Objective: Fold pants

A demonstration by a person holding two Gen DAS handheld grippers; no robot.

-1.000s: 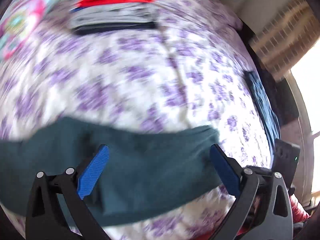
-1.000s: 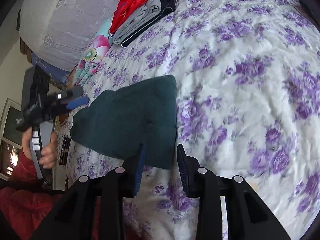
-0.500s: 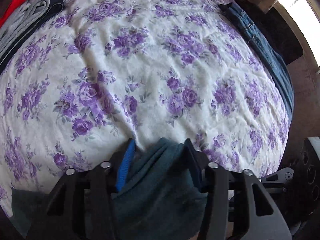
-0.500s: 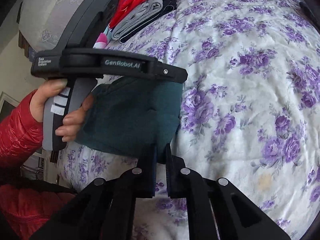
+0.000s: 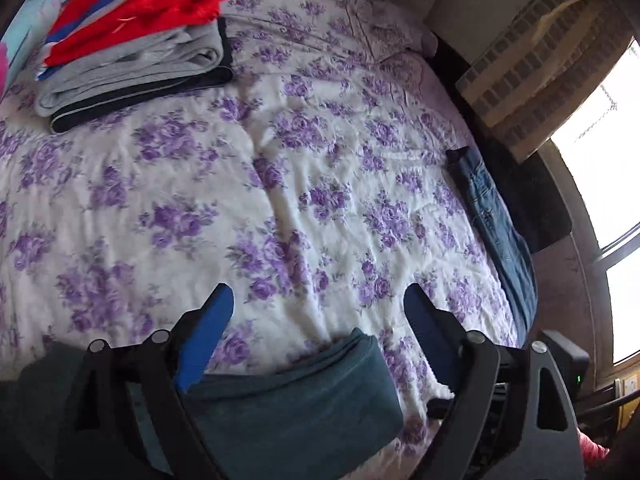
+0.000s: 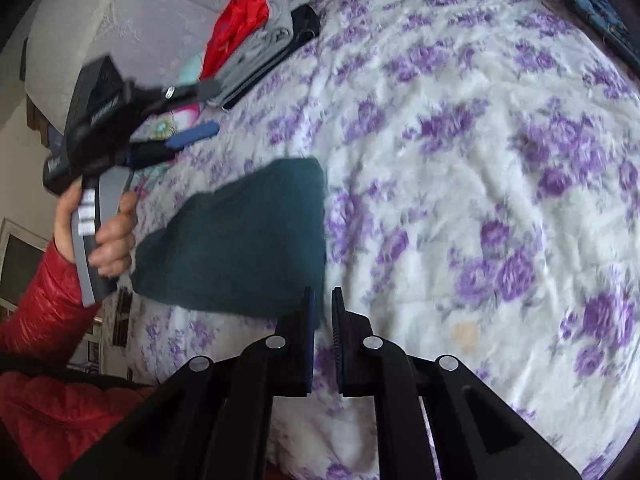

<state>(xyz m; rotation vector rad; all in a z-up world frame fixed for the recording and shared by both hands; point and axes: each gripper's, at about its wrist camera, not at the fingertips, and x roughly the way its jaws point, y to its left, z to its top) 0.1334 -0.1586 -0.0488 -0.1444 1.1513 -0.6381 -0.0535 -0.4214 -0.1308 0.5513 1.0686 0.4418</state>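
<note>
No lettering reads clearly; the print on the left tongs body is blurred beyond reading.

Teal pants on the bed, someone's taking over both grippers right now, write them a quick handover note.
Left gripper: jaws opening, nothing between the pads; it hovers above the teal pants.
Right gripper: nearly shut at the near corner of the teal pants; whether it pinches fabric cannot be told.
Pants lie folded into a compact bundle on the floral bedspread.
Already folded: a stack of clothes at the far side of the bed.
Possibly left: move the bundle to that stack, then the blue jeans at the bed's edge.
</note>
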